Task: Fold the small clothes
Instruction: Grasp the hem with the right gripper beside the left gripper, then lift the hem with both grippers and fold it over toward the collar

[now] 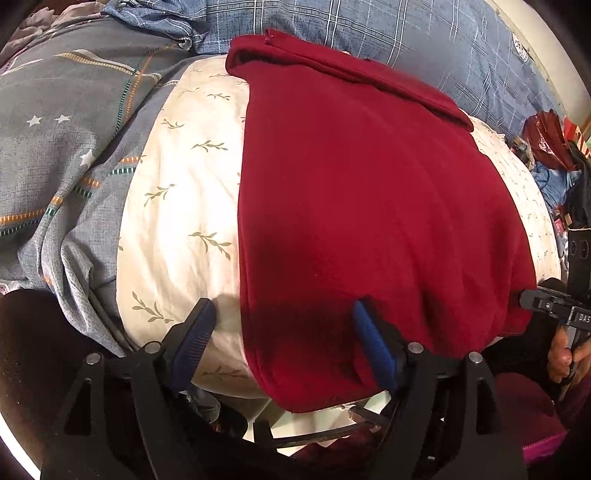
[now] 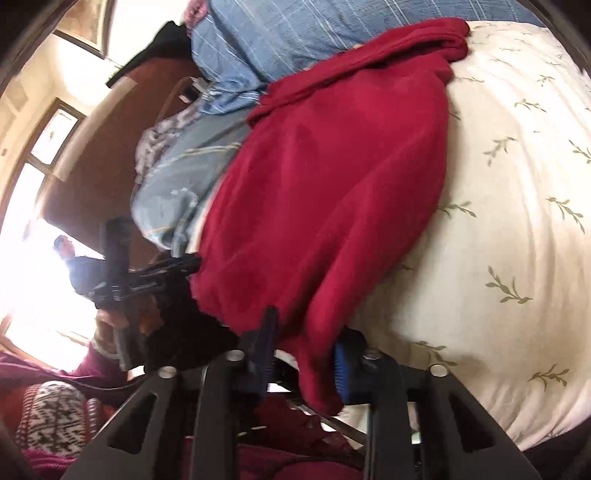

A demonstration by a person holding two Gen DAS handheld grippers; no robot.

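A dark red garment (image 1: pixel 369 206) lies spread on a cream leaf-print bed sheet (image 1: pixel 177 206). My left gripper (image 1: pixel 282 314) is open at the garment's near left corner, its right finger (image 1: pixel 369 343) on the cloth and its left finger (image 1: pixel 195 332) on the sheet. In the right wrist view the same garment (image 2: pixel 325 192) hangs over the sheet's (image 2: pixel 509 206) edge. My right gripper (image 2: pixel 306 347) is open, its jaws on either side of the garment's near hem. The other gripper (image 2: pixel 147 277) shows at left, held by a hand.
A grey star-print quilt (image 1: pixel 62 155) lies at the left and a blue plaid pillow (image 1: pixel 406 33) at the back. Clutter (image 1: pixel 554 147) sits beyond the bed's right edge. A window (image 2: pixel 33 288) and a person (image 2: pixel 74 266) show at the right view's left.
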